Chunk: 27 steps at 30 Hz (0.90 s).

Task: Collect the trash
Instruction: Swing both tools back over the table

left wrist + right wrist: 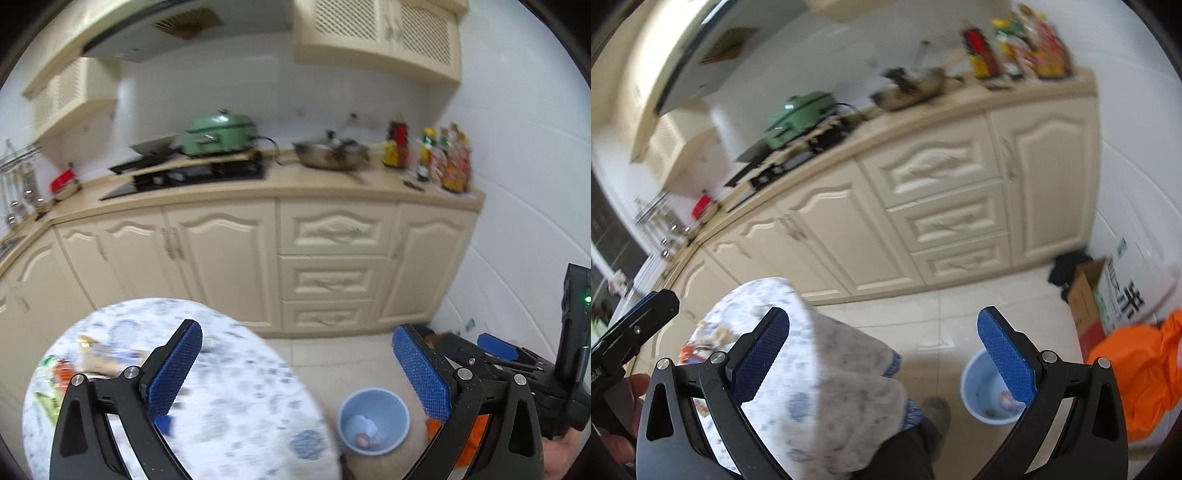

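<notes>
A light blue bin (373, 421) stands on the floor beside a round table with a white and blue cloth (229, 398). Some trash (365, 432) lies at the bottom of the bin. Several wrappers (92, 363) lie on the table's left part. My left gripper (299, 369) is open and empty, hanging above the table's edge and the bin. My right gripper (882, 354) is also open and empty, high over the cloth (820, 373), with the bin (982, 391) under its right finger. The wrappers (705, 339) show beyond its left finger.
Cream kitchen cabinets (332, 258) run behind the table, their counter carrying a green pot, a wok and bottles. A cardboard box (1087, 295) and an orange cloth (1137, 369) are on the right by the white wall. A shoe (936, 410) shows near the bin.
</notes>
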### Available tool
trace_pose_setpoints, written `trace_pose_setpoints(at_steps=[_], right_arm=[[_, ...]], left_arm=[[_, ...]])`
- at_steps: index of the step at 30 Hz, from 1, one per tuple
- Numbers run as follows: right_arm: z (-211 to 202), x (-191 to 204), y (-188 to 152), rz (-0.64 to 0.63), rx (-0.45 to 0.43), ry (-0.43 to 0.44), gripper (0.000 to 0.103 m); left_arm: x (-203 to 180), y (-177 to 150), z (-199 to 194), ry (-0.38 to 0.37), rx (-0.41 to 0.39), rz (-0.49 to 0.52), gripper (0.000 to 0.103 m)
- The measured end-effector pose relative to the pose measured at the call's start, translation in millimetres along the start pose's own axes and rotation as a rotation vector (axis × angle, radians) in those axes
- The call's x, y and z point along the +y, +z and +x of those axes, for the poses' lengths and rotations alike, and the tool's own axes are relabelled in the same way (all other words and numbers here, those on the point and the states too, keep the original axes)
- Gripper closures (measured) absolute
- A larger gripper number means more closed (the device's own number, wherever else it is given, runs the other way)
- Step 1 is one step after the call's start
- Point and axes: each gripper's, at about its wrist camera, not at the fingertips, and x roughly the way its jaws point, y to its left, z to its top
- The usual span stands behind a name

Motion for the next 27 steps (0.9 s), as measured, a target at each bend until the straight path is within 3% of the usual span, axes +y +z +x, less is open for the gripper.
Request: trace_pose_setpoints(at_steps=[17,27], right_arm=[[-28,205,-19,-0.339,-0.057,0.225,0.000],[-44,287,-44,-0.493,-0.084,0.321,0.000]], left_arm=[[110,-71,-209,0.247,-0.159,-0.230,0.001],[125,-111,-281,0.404,-0.214,-0.345,0.001]])
